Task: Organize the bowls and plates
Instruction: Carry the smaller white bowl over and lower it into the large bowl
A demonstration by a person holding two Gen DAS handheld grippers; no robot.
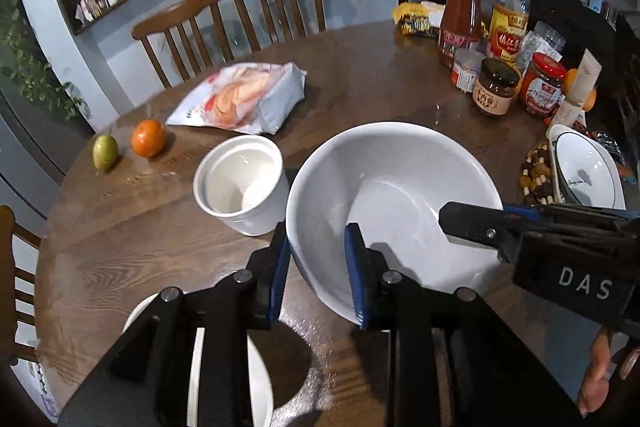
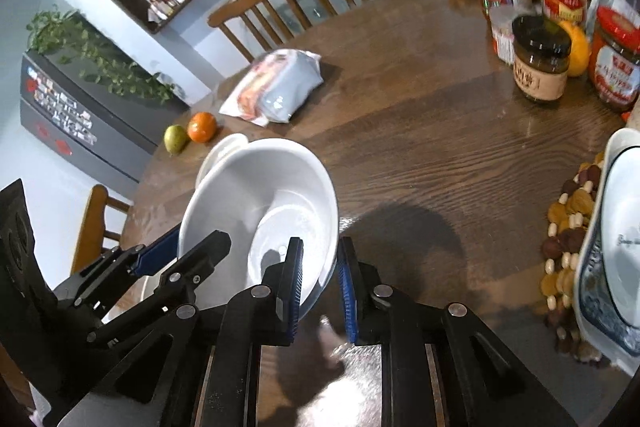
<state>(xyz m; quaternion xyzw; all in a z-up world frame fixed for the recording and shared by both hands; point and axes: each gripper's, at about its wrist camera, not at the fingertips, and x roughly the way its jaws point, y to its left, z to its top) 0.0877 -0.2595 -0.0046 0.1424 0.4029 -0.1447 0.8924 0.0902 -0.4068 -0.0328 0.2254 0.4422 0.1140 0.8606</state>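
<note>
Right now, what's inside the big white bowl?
The big white bowl looks empty. Both hand-held grippers' inner fingers, left and right, cover part of its floor.

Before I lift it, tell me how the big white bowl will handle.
The big white bowl looks glazed, so probably slippery in the tongs. Likely ceramic: heavy and chippable. Both tongs straddle its rim, left and right, so it may tilt.

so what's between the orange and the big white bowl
In the left wrist view, a white ceramic jar stands between the orange and the large white bowl.
</note>
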